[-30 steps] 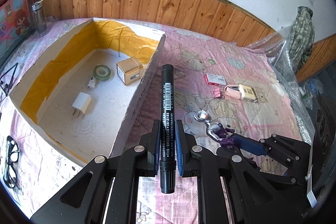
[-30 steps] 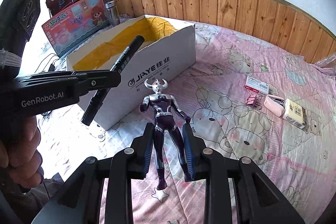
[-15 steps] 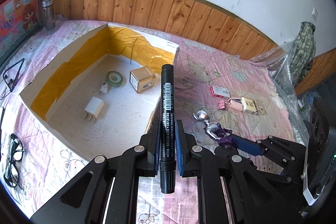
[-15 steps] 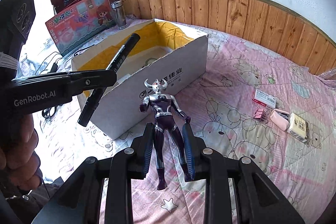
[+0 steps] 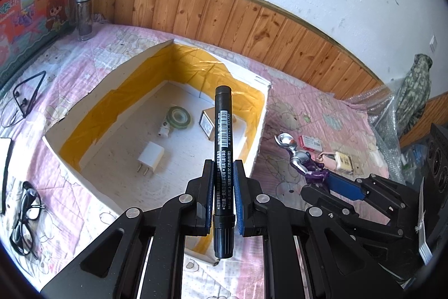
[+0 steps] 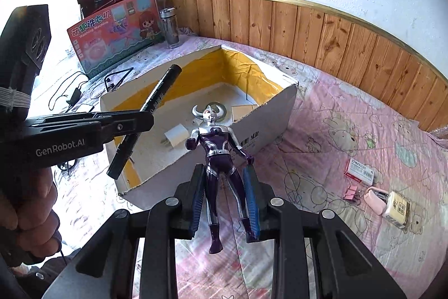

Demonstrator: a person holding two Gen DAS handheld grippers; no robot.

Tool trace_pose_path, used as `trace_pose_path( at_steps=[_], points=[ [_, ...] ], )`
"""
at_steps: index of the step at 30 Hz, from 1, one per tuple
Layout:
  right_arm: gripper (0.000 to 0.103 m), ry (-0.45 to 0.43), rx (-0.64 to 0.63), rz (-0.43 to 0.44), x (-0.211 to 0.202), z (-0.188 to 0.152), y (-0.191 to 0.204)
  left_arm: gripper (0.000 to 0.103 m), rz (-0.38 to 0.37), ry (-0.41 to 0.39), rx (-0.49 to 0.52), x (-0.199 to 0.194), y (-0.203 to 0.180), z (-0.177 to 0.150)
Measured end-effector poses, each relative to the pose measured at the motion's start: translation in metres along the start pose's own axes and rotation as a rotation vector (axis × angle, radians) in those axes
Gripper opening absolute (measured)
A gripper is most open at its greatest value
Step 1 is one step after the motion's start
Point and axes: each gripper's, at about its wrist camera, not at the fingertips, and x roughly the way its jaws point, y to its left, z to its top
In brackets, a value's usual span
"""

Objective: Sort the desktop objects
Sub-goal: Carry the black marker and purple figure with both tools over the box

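My left gripper (image 5: 223, 184) is shut on a black marker (image 5: 223, 131), held above the near right corner of the open cardboard box (image 5: 84, 105). The box is white with yellow tape inside and holds a white charger (image 5: 149, 159), a green tape roll (image 5: 179, 116) and a small carton (image 5: 207, 125). My right gripper (image 6: 224, 195) is shut on a silver and purple toy figure (image 6: 217, 147), held by its legs above the box's near wall (image 6: 263, 128). The left gripper (image 6: 131, 125) with the marker (image 6: 148, 116) shows in the right wrist view.
On the pink quilt right of the box lie a red-white pack (image 6: 359, 171), a pink clip (image 6: 351, 192), a pink stapler (image 6: 376, 201) and a small cream box (image 6: 397, 208). Glasses (image 5: 23, 210) lie at the left. Toy boxes (image 6: 117, 27) and a bottle (image 6: 169, 27) stand by the wall.
Both grippers have risen and moved towards the box with their loads. The box now sits more under them and its inside shows more fully.
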Motion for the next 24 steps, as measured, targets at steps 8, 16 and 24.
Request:
trace_pose_path(
  at_steps=[8,16,24],
  points=[
    [0.029,-0.008,-0.041,0.004,0.009,0.024,0.01,0.013,0.013,0.003,-0.052,0.008,0.025,0.013],
    [0.029,0.002,-0.09,0.0,0.021,0.043,0.019,0.013,0.027,0.009,-0.089,0.016,0.045,0.021],
    [0.029,0.022,-0.133,-0.003,0.036,0.059,0.022,0.013,0.06,0.062,-0.135,0.036,0.061,0.023]
  ],
)
